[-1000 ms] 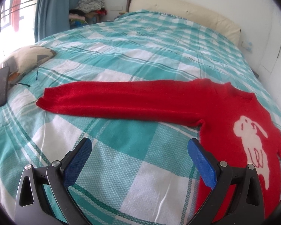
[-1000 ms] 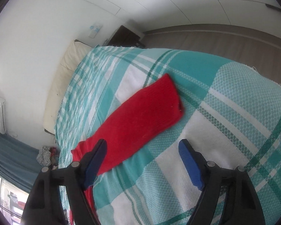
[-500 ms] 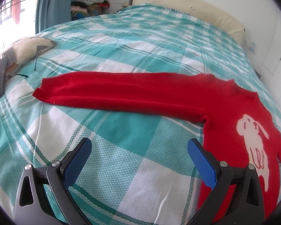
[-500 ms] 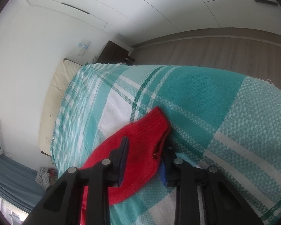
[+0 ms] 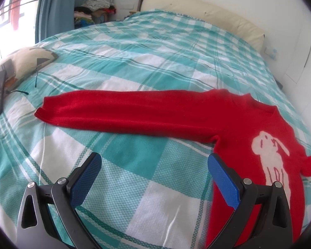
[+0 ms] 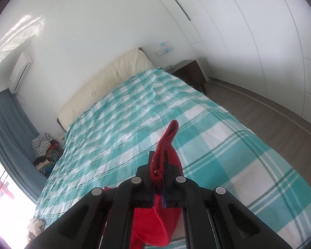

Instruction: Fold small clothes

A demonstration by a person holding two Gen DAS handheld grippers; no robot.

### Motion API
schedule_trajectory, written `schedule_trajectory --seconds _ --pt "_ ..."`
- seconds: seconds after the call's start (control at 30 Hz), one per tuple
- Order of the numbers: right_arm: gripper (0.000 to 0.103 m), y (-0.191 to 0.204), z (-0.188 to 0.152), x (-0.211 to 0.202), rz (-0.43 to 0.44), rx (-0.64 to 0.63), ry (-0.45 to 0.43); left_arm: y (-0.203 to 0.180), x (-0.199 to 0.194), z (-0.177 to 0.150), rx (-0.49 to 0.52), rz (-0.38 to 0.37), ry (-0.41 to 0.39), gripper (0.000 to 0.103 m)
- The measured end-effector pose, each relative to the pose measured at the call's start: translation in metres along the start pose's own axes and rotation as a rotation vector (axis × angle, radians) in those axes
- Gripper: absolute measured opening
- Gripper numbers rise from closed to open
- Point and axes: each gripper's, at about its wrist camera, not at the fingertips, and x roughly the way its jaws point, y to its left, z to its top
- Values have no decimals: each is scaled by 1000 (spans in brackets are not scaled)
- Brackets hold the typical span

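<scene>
Sleeve cuff [image 6: 165,145] pinched between my right gripper's [image 6: 158,166] fingers, lifted for folding inward; left gripper [image 5: 154,176] spread wide, sweater [image 5: 248,124] ahead.

The sweater [image 5: 248,128] lies on the bed [image 5: 155,47] near its foot edge, one sleeve [image 5: 124,110] stretched flat toward the bed's window-side edge. The left claw [image 5: 154,178] hangs above the bedcover between that sleeve and the foot edge, jaws wide apart. A cushion [image 5: 24,62] sits at the window-side edge. The right claw [image 6: 158,172] pinches the other sleeve [image 6: 168,143], raised off the bed. The headboard [image 6: 105,83] stands at the far end.
</scene>
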Motion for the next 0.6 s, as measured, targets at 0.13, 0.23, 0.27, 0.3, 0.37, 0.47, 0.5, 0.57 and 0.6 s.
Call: schedule_trajectory --seconds 0.13,0.23,0.27,0.3,0.37,0.47,0.5,0.57,0.6 --pt "4 106 -18 37 131 -152 88 4 -2 3 9 34 -13 102" --pt "4 170 -54 68 207 -235 177 7 -2 6 36 90 -33 102" --pt "4 187 -70 77 221 -261 204 7 -2 7 40 104 -39 102" --pt "4 201 -86 86 232 -280 228 8 -2 7 41 107 -43 102" --pt "5 224 -117 107 254 -299 288 10 0 7 38 100 -40 102" --pt "34 240 -164 146 292 -270 466 11 5 7 36 105 -23 102" --pt "68 237 -175 155 317 -239 516 12 5 7 33 106 -19 102" --pt "74 234 -190 156 366 -195 536 16 5 8 17 106 -18 102" --pt "74 232 -193 153 374 -200 538 18 5 8 6 104 -19 102"
